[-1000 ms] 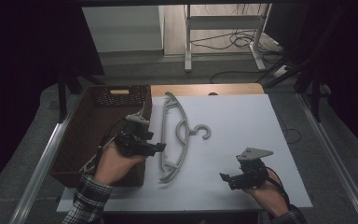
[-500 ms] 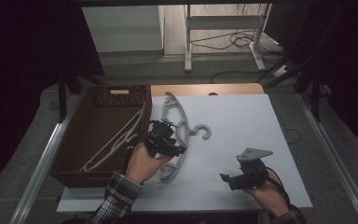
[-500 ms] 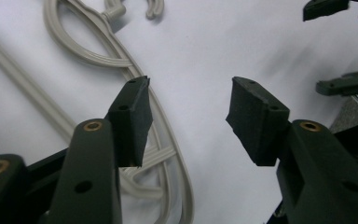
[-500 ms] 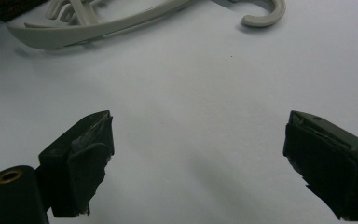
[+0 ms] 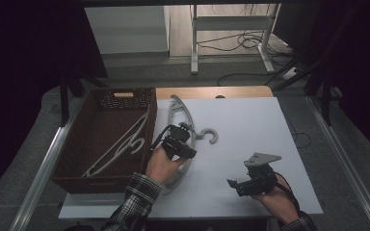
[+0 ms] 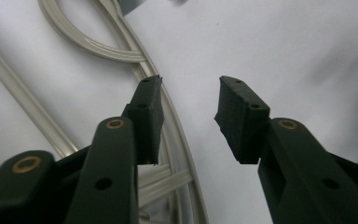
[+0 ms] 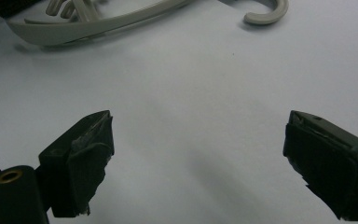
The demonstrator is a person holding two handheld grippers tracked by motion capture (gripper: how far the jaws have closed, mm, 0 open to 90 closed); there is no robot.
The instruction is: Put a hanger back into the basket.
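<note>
One hanger (image 5: 120,147) lies in the basket (image 5: 77,144); left hand-held gripper (image 5: 187,150), jaws closing but unclamped, straddles the remaining hanger (image 5: 180,113); right hand-held gripper (image 5: 233,185) gapes idle.

Light: dim overall — the brightest patch is the pale floor at the upper middle of the high view.
Table (image 5: 250,130): white top at the centre of the frame, with a strip of wooden board (image 5: 214,92) along its far edge.
Floor (image 5: 38,144): grey, carpet-like, on both sides of the table.
Rails: a metal rail (image 5: 41,171) runs diagonally at lower left, another (image 5: 347,154) at lower right.
Stand (image 5: 231,33): a pale metal frame on the floor at upper middle, with loose cables (image 5: 241,43) beside its legs.
Panel (image 5: 125,29): a light flat panel at upper left of centre.
Edges: upper left and upper right corners are dark — nothing can be made out there.
</note>
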